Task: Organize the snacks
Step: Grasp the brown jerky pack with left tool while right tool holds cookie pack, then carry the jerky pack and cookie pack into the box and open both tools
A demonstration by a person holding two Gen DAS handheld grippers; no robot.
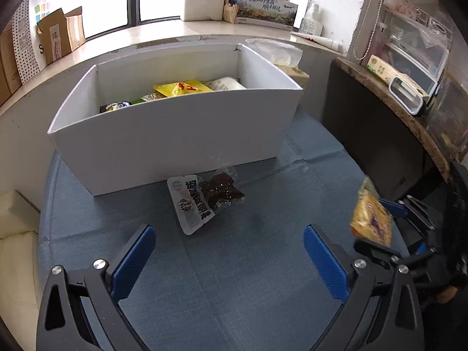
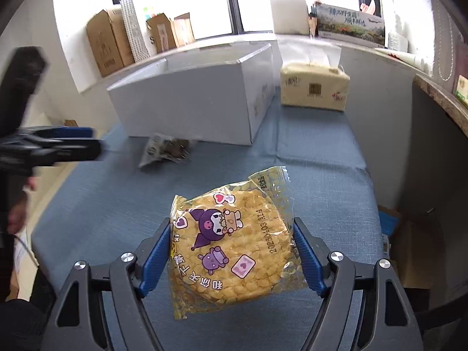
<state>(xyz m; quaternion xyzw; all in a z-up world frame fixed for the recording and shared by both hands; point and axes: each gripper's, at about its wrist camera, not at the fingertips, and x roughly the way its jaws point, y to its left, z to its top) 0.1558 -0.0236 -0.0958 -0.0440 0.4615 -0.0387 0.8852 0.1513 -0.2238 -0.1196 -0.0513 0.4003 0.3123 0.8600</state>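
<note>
The right claw point(image 2: 232, 251) pinches a yellow corn-cake packet point(image 2: 231, 245) above the blue tabletop point(image 2: 321, 175). The left claw point(image 1: 229, 259) is spread and holds nothing, near a dried-meat packet point(image 1: 204, 199) lying just before the white box point(image 1: 175, 134). Step in hand: transfer. Next, carry the packet over the box rim and release among the snacks inside.

One white cardboard box point(image 1: 175, 134) holds at least four snack packets point(image 1: 181, 87). One dried-meat packet point(image 1: 204, 199) lies outside it, one yellow rice-cracker packet point(image 2: 234, 245) is held, and one tissue pack point(image 2: 314, 89) stands beside.
</note>
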